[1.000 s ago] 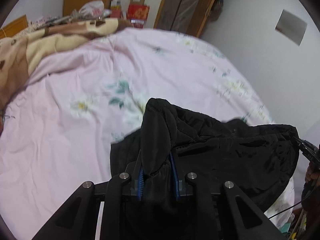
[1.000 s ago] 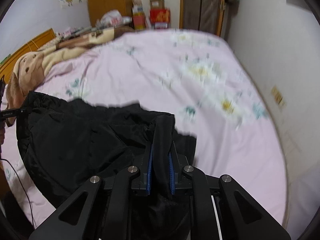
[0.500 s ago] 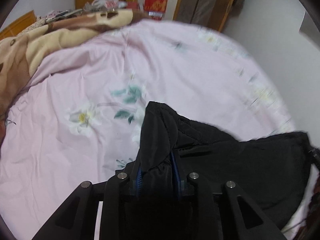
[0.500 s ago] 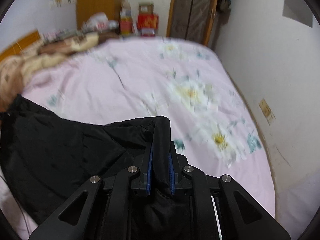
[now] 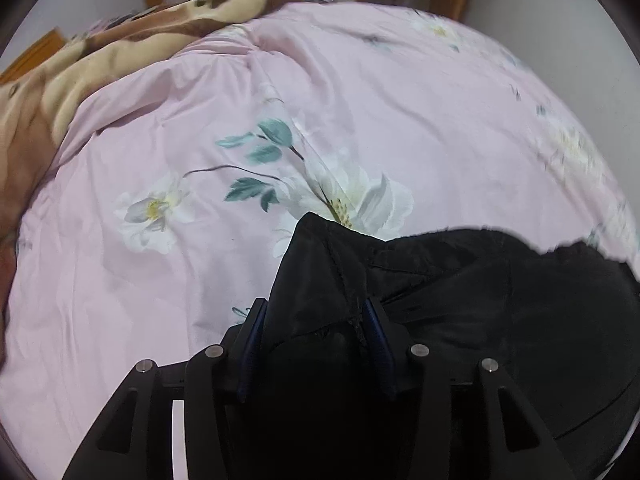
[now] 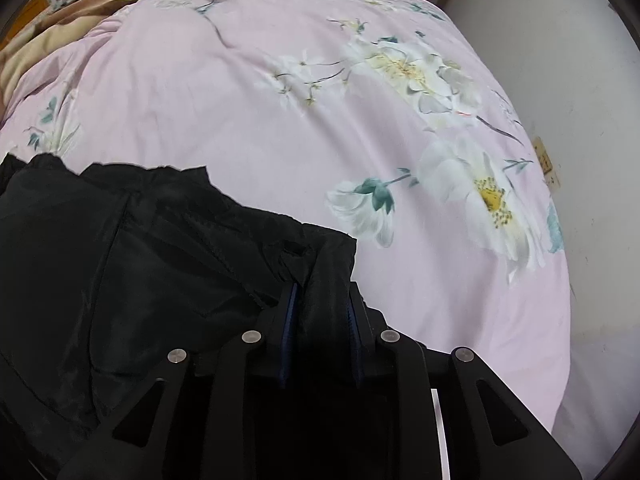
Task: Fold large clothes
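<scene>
Jacket [image 5: 460, 280]: black, lying now low on the pink quilt [image 5: 280, 100], near its front edge; a second ago hanging higher above that quilt.
Left gripper [image 5: 316, 316]: opening wider than before, a fold of jacket still between the blue pads, no longer pinched tight.
Right gripper [image 6: 320, 312]: also opening, less wide, another fold sitting between its pads.
Brown blanket [image 5: 120, 48]: resting at the far side of quilt, well apart from jacket.
Meaning: probably releasing the jacket, laying it flat for folding.

left tool [image 5: 314, 320]: tilted steeply down, jaws opening (cloth between) | right tool [image 6: 323, 312]: same
</scene>
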{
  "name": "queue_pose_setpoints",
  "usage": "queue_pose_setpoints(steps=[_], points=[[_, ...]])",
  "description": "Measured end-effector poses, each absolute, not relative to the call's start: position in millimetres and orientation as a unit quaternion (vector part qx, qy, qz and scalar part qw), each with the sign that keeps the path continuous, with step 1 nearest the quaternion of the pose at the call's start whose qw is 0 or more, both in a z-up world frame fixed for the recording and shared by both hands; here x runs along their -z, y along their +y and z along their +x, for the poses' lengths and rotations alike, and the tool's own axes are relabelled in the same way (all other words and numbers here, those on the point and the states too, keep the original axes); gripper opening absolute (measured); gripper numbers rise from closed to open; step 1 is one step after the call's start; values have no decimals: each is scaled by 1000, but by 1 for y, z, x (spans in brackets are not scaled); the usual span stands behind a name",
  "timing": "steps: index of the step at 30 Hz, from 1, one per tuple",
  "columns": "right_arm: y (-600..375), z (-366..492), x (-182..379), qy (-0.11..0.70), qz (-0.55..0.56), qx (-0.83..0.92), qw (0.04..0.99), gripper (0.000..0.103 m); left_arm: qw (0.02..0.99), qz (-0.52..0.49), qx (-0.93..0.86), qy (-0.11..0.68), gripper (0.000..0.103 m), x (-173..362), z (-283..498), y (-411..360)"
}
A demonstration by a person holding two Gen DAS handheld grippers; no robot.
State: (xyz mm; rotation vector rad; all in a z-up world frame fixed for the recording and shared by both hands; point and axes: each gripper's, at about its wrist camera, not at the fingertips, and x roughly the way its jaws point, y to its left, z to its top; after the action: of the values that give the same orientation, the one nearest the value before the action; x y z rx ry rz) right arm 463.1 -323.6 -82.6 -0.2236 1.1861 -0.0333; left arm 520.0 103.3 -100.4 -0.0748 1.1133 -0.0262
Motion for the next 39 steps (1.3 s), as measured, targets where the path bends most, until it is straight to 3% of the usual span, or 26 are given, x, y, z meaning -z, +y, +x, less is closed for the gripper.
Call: queue_pose_setpoints(steps=[3,5,7,9,11,15,23,28,39], points=[[-329,451,51,518,-78,48,851,44,862,-43,5,505,57,73,508,112],[-332,439,27,489,-74,59,867,63,873,-51,-4,485,63,50,496,120],[-333,425,3,467,-57,55,881,64,880,-70,3,469,64,29,481,125],[-334,407,-21,444,-28,58,894,64,888,-84,9,453,76,5,458,125],[-328,385,-40,422,-10,39,906,67,898,-79,15,434,79,-8,434,116],[-293,351,-47,417,-13,-20,908,72,895,-45,47,441,80,-7,406,79],[-237,350,17,468,-27,-59,881,72,866,-17,33,498,80,64,413,4],[-237,379,71,508,-19,-35,860,73,860,-7,3,510,96,101,434,1],[-229,389,120,537,-52,-5,842,78,844,6,3,536,97,147,447,-3]])
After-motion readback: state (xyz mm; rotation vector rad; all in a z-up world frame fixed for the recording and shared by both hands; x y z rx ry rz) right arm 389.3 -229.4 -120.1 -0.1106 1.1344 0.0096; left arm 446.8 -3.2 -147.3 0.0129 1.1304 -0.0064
